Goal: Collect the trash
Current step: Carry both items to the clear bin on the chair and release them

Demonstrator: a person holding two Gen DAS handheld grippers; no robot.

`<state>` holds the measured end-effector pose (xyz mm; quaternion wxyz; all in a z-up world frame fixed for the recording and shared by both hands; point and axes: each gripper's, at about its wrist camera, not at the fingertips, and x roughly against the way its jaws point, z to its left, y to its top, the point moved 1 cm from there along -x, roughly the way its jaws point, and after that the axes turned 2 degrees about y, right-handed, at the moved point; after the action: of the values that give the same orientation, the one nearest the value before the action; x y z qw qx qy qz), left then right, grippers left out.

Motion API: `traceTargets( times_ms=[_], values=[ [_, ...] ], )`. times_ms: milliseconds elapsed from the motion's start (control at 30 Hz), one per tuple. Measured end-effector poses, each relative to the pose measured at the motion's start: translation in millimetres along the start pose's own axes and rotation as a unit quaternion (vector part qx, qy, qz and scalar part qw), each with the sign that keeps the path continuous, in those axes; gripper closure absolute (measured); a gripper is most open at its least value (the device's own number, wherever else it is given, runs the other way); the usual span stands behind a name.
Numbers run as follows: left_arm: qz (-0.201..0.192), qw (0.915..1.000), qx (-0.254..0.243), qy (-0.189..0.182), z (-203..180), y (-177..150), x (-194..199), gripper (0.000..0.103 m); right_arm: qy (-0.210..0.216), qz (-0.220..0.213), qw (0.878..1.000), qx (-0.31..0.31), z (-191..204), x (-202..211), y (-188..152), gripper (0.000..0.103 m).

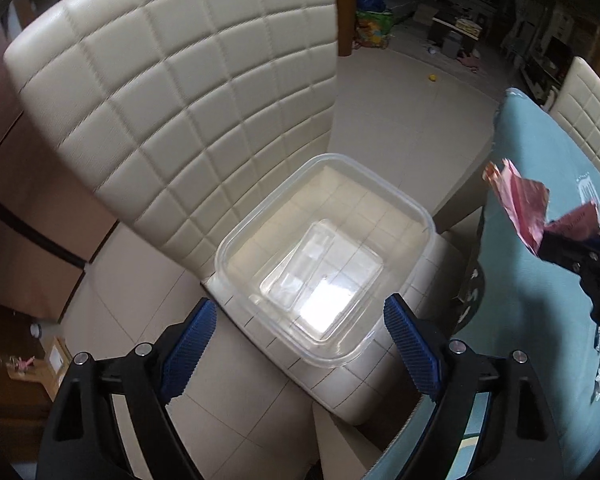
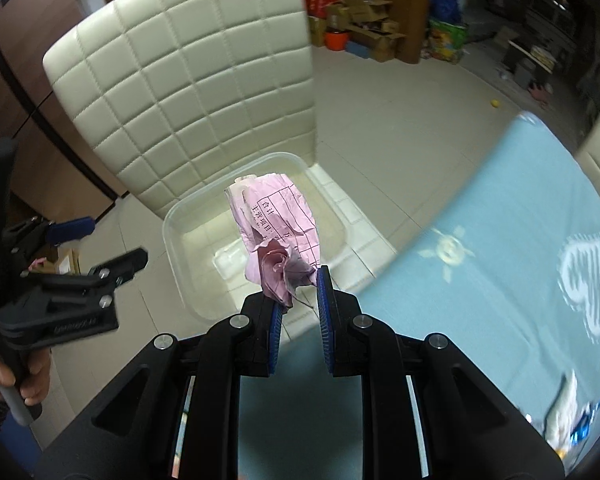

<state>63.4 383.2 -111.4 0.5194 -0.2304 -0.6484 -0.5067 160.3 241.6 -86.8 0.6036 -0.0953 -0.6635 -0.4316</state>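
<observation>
While right claw [image 2: 298,292] pinches pink paper [image 2: 276,220], clear bin [image 1: 404,208] holds a lid [image 1: 320,264].

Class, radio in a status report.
Left gripper open, empty. Right gripper pinching pink paper above clear tub on chair. Nothing blocking.

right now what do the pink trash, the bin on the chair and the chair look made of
Pink trash: thin matte paper, crumpled, with a printed grid.
Bin: clear glossy plastic; the seat shows through.
Chair: cream leather or faux leather, by its quilted stitching and soft sheen.
</observation>
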Motion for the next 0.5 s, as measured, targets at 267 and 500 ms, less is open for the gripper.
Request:
traceTargets(
  times_ms=[267, 500],
  values=[
    [0.018, 0.9987, 0.048, 0.002, 34.4, -14.9, -4.4, 0.019, 0.002, -0.014, 0.999, 0.040, 32.2, -24.1, 18.0, 0.029],
    [0.020, 0.9983, 0.055, 0.007, 36.1, -23.0, 1.8, 0.016, -0.002, -0.008, 0.999, 0.040, 34.2, -19.7, 5.5, 0.026]
  ],
)
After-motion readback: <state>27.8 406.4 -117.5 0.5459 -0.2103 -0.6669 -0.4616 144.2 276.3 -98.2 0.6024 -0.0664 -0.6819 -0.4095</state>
